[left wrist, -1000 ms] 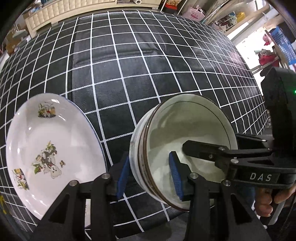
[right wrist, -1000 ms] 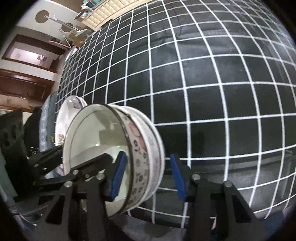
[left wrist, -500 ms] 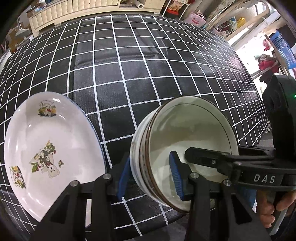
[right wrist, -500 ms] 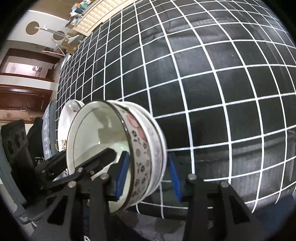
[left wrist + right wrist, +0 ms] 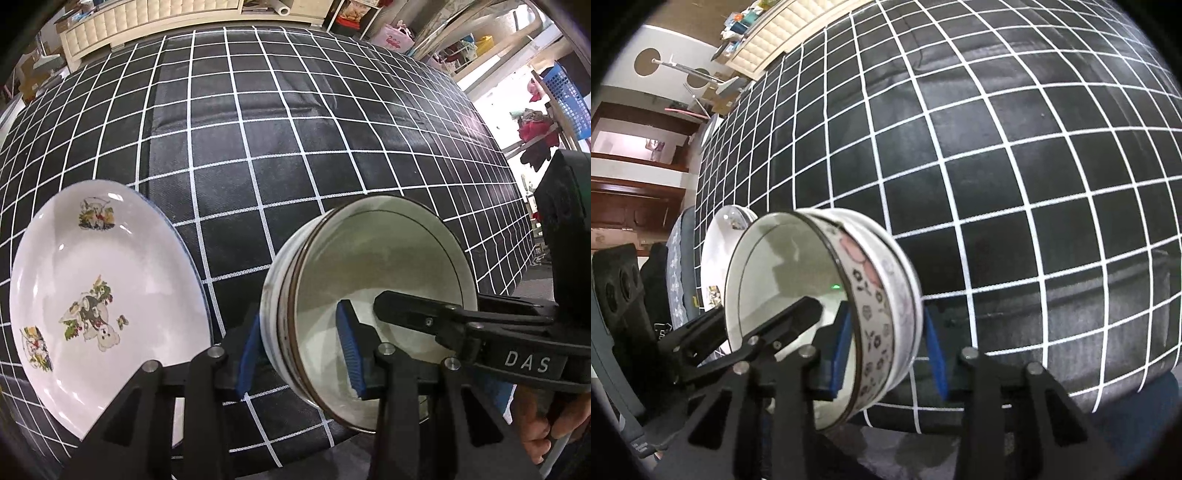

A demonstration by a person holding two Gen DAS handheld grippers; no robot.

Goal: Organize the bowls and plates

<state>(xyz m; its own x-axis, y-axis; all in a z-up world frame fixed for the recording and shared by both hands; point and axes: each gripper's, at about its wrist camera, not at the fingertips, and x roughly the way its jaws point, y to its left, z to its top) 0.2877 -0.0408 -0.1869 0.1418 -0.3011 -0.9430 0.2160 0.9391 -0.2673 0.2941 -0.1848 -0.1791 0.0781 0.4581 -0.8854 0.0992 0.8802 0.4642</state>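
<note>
A stack of white bowls [image 5: 384, 273] with flower-patterned sides is held between both grippers above the near table edge; it also shows in the right wrist view [image 5: 820, 295]. My left gripper [image 5: 299, 354] is shut on the stack's left rim. My right gripper [image 5: 886, 354] is shut on the right rim, one finger inside the top bowl. A white plate [image 5: 103, 280] with cartoon prints lies on the table at the left, and its edge shows in the right wrist view [image 5: 716, 258].
The table carries a black cloth with a white grid [image 5: 258, 122]. Its near edge [image 5: 1034, 387] runs just beyond my fingers. Shelves and clutter stand beyond the far and right sides.
Both grippers have lifted the bowl stack slightly and tilted it. The right gripper's jaws have closed tighter on the rim. The plate has not moved.
</note>
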